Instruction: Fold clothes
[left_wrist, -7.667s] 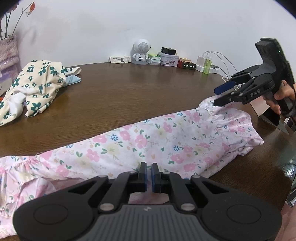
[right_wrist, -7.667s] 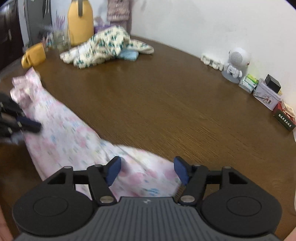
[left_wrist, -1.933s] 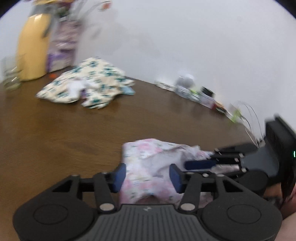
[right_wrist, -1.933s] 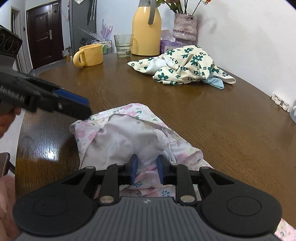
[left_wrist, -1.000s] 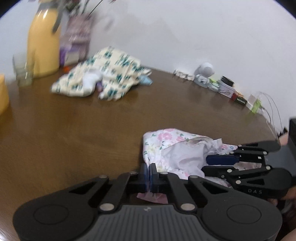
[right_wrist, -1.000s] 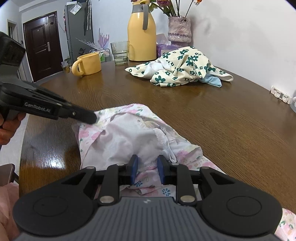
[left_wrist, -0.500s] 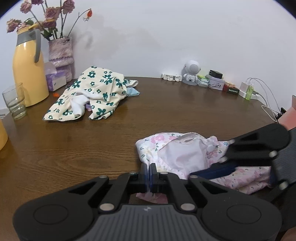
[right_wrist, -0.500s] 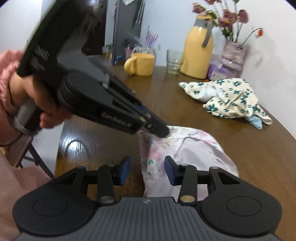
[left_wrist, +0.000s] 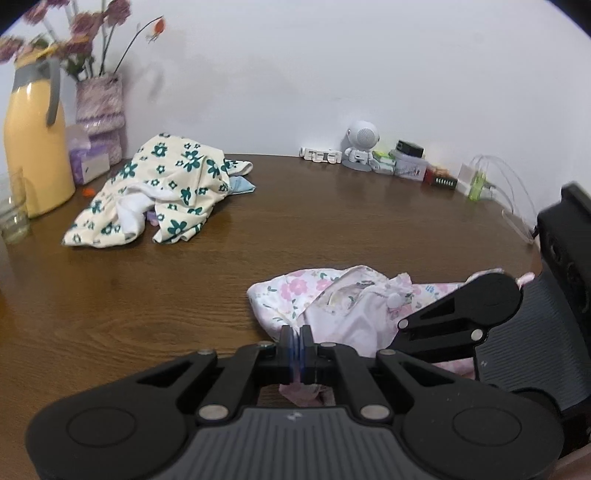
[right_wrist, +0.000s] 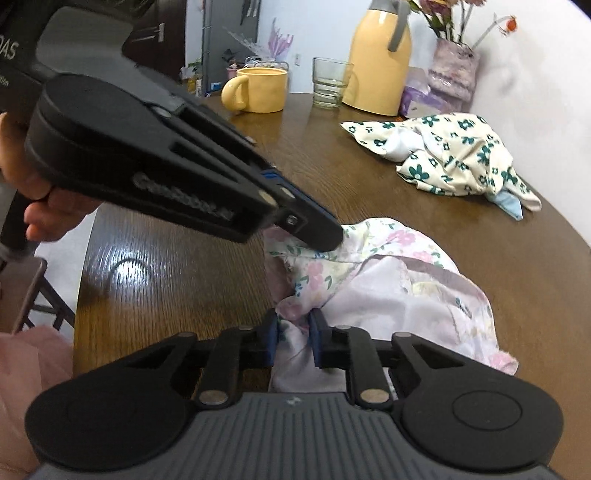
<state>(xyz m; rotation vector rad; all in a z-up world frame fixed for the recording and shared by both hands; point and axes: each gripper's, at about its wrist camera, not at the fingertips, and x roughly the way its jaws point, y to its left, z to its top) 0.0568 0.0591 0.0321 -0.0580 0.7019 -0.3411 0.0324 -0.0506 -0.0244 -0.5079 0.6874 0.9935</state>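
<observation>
A bunched pink floral cotton garment (left_wrist: 332, 306) lies at the near edge of the round brown wooden surface (left_wrist: 184, 280), pale lining turned up. The left tool (left_wrist: 296, 343) has its blue pads pressed together on the garment's near left edge; in the right wrist view its tip (right_wrist: 321, 232) sits on the cloth's far left part, held by a hand (right_wrist: 40, 199) at the left. The right tool (right_wrist: 294, 336) pinches a fold of the same garment between its narrowly parted fingers, just beside the left tool.

A crumpled cream garment with green flowers (left_wrist: 159, 192) lies toward the far left edge, well apart. Behind it at the far left corner stand a yellow thermos jug (left_wrist: 33, 144), a clear glass (right_wrist: 330, 83) and a yellow mug (right_wrist: 258, 90).
</observation>
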